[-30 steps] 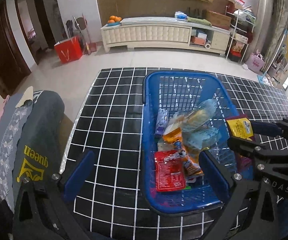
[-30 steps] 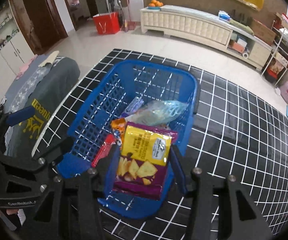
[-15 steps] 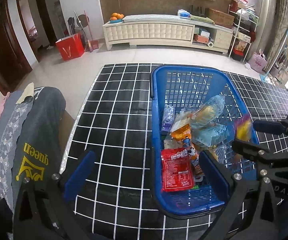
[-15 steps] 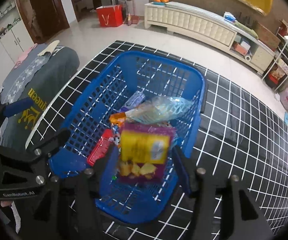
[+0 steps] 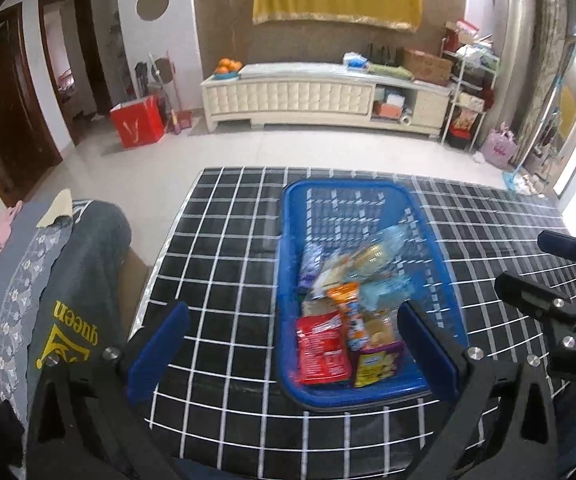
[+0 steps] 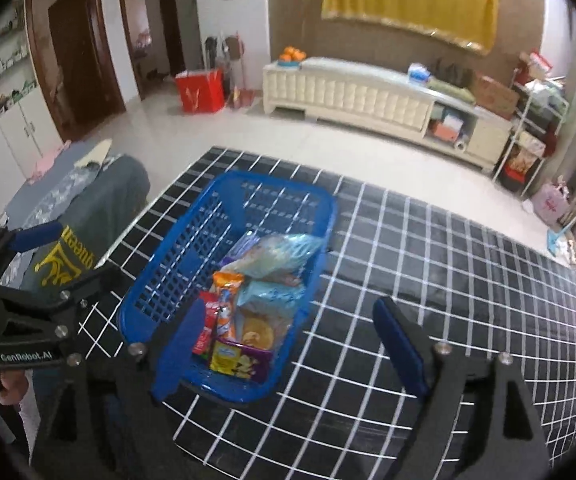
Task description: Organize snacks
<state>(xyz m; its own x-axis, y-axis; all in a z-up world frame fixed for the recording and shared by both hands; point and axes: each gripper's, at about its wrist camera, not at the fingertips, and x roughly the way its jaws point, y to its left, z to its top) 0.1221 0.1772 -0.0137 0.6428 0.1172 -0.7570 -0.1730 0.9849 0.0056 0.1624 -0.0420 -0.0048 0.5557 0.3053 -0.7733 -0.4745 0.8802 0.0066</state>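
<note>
A blue plastic basket (image 5: pixel 348 188) (image 6: pixel 223 184) stands on the grid-patterned table and holds several snack packs. A purple and yellow cracker pack (image 6: pixel 237 360) (image 5: pixel 376 364) lies at its near end, beside a red pack (image 5: pixel 322 352) and an orange one (image 6: pixel 225 300). My right gripper (image 6: pixel 290 348) hovers above the basket's near end. Its jaws are opening, with nothing pressed between them. My left gripper (image 5: pixel 294 346) is open and empty above the near left of the basket. Each gripper also shows at the edge of the other's view, the right gripper (image 5: pixel 544 266) and the left gripper (image 6: pixel 67 258).
The black cloth with white grid lines (image 5: pixel 215 264) covers the table. A grey garment with yellow lettering (image 5: pixel 71 320) lies over a seat to the left. Beyond the table are pale floor, a red bag (image 5: pixel 137 126) and a long white cabinet (image 5: pixel 308 96).
The right gripper opened and let go of the cracker pack, which dropped into the near end of the basket. Both grippers drew back and up from the basket.
</note>
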